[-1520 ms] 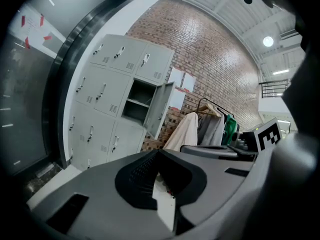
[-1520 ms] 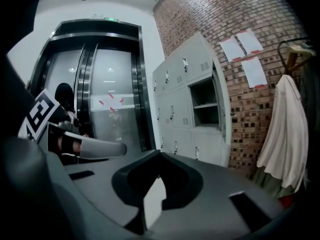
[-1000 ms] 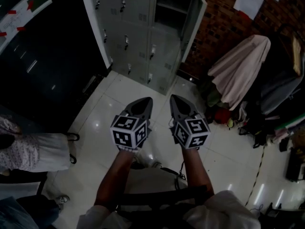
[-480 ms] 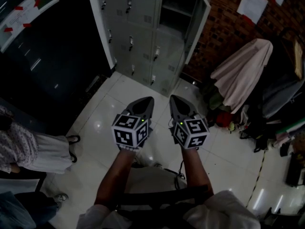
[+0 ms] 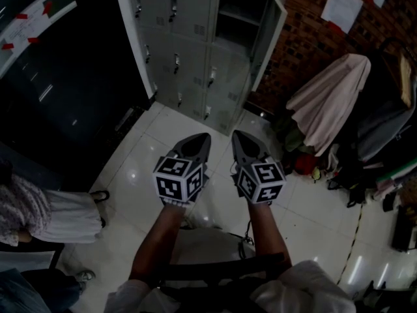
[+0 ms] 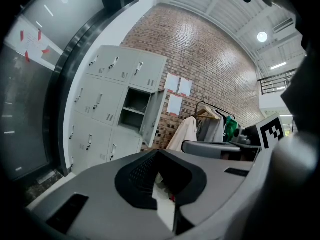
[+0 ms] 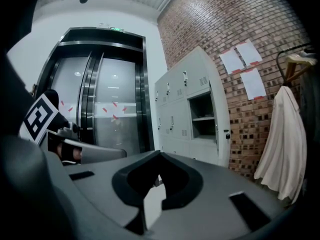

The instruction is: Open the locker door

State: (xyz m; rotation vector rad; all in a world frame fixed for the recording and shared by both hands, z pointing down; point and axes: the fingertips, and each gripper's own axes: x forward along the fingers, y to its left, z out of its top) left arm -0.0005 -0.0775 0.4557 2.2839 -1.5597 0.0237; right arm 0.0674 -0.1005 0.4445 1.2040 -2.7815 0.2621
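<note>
A bank of grey lockers (image 5: 189, 51) stands against the wall beyond a stretch of white floor tiles. Most doors are closed with small handles. One upper door (image 5: 268, 38) at the right column hangs open, showing an empty shelf (image 5: 238, 18). My left gripper (image 5: 199, 139) and right gripper (image 5: 240, 135) hover side by side over the floor, well short of the lockers, both shut and empty. The left gripper view shows the lockers (image 6: 107, 109) past its closed jaws (image 6: 160, 151). From the right gripper (image 7: 159, 154) I see the open compartment (image 7: 202, 116).
Dark glass doors (image 5: 58, 90) fill the left side. A seated person (image 5: 39, 214) is at the lower left. A cream cloth-draped shape (image 5: 329, 96), bags and cables crowd the right, in front of a brick wall (image 5: 306, 44) with papers (image 5: 342, 5).
The head view has shifted slightly, so the lockers sit a little differently in frame. Both grippers have stayed side by side and shut.
</note>
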